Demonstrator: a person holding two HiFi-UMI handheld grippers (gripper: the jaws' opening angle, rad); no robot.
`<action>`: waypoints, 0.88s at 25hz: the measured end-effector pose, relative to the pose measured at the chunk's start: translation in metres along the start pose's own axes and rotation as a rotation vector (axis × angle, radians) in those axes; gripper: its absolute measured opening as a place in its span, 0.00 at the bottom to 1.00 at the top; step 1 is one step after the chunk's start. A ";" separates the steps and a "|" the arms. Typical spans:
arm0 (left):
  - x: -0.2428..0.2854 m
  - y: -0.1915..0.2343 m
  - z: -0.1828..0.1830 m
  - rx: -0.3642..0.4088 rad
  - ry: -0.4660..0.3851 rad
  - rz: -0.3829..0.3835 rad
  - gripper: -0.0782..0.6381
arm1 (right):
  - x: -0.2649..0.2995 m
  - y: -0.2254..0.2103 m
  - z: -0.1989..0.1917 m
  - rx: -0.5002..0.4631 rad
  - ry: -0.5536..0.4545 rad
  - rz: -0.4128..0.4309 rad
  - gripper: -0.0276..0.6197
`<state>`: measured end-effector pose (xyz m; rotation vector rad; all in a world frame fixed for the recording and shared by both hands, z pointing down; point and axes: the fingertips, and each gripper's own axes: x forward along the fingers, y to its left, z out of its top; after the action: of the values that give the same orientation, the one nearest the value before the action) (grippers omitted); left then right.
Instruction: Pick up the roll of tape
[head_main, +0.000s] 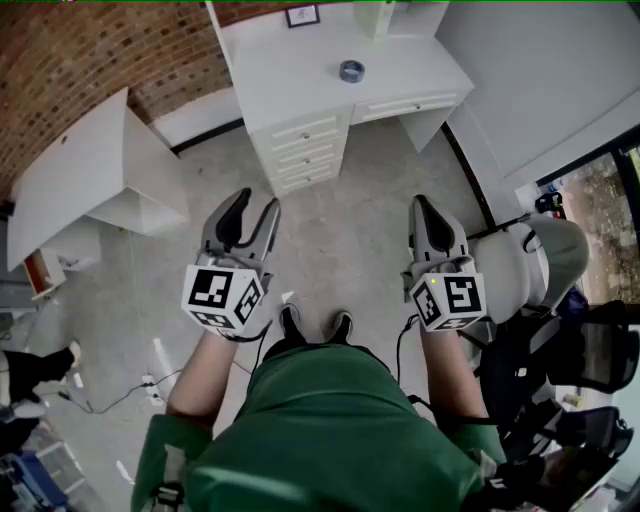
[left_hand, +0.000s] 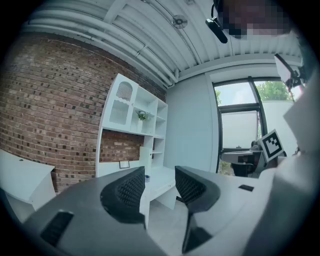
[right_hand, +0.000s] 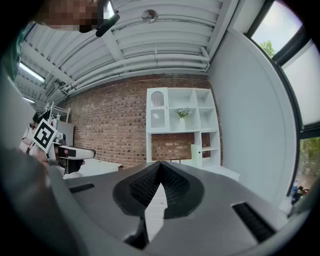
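While left hand-held gripper (head_main: 255, 200) gapes, right one (head_main: 420, 202) closed, tape roll (head_main: 351, 70) lies well ahead.

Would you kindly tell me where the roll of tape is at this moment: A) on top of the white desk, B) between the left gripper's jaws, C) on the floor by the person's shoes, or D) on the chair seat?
A: the roll of tape lies on the top of the white desk, well ahead of the left gripper, whose open jaws have nothing between them.
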<state>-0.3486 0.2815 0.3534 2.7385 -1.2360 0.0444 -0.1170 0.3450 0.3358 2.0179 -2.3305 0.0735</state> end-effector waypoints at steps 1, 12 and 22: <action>-0.001 0.003 0.002 -0.001 -0.002 -0.006 0.39 | 0.002 0.004 0.001 -0.003 0.001 -0.007 0.08; -0.012 0.052 0.024 -0.002 -0.044 -0.054 0.39 | 0.021 0.035 0.022 0.015 -0.013 -0.082 0.09; -0.004 0.089 0.007 -0.051 -0.020 -0.119 0.39 | 0.033 0.059 0.010 0.000 0.045 -0.137 0.35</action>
<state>-0.4177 0.2251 0.3564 2.7687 -1.0615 -0.0264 -0.1799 0.3202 0.3286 2.1461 -2.1601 0.1114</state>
